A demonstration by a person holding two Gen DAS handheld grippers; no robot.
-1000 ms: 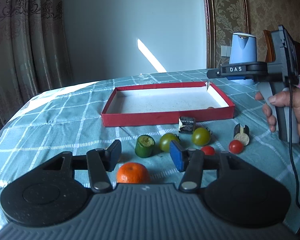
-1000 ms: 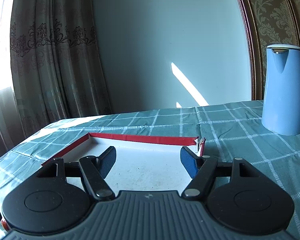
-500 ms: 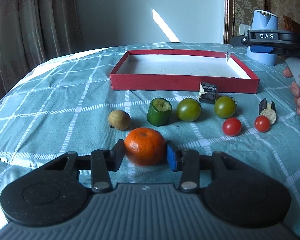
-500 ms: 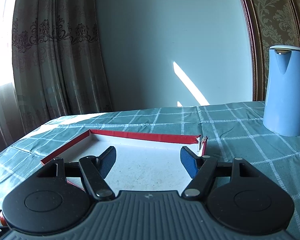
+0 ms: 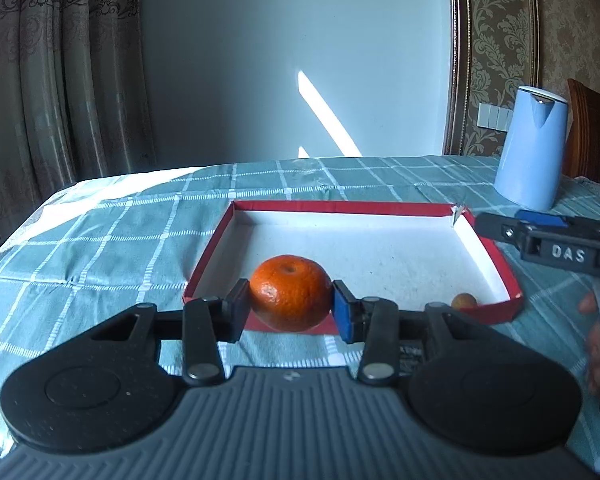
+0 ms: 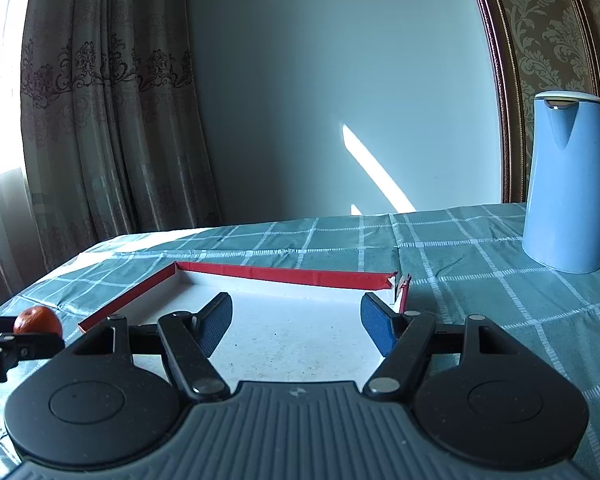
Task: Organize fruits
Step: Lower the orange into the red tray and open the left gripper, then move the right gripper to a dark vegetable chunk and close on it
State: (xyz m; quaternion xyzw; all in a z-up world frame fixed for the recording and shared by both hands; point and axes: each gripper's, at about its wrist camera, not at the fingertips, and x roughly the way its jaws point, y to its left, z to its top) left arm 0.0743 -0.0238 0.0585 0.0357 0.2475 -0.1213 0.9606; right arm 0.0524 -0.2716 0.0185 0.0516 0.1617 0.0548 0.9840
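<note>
Clamped tangerine [image 5: 290, 292] before tray's near rim [image 5: 510, 306]

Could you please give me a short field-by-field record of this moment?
left gripper: shut on the tangerine, held off the cloth at the tray's near wall
right gripper: open, empty, over the tray
tray: red walls, white floor, one small brown fruit in its near right corner
kettle: blue, upright on the checked cloth, right of the tray
</note>
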